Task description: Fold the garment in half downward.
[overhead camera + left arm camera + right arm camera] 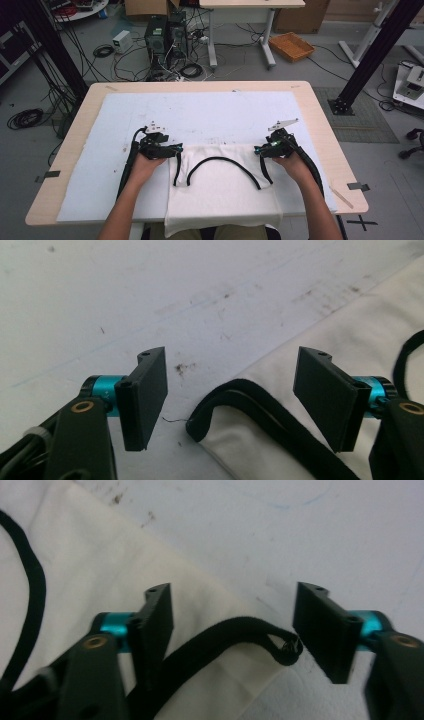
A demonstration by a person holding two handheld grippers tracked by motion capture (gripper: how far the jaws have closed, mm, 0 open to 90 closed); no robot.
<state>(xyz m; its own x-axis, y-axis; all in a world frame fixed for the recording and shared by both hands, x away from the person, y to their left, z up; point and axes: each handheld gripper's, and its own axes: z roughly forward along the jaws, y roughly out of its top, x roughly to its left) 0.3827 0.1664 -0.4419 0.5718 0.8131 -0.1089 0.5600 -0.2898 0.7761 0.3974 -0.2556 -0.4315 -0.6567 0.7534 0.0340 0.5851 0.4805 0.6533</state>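
1. Centrally, a white tank top with black trim (220, 192) lies flat on the white mat (200, 112) that covers the table (320, 125), its hem hanging over the near edge toward the person.
2. Its two shoulder straps point away from the person, and the black neckline (222, 161) curves between them.
3. The left gripper (176, 149) sits at the garment's left shoulder corner, held by the left hand (145, 162).
4. In the left gripper view the jaws stand apart, with the black-edged left strap corner (225, 392) lying on the mat between them; neither pad presses on it.
5. The right gripper (259, 148) sits at the right shoulder corner, held by the right hand (292, 162).
6. In the right gripper view the jaws are likewise apart; the black right strap end (280, 647) lies between them, close to one pad, and the other pad stands over the white cloth. Nothing is clamped.
7. Both shoulder corners rest on the mat, unlifted.
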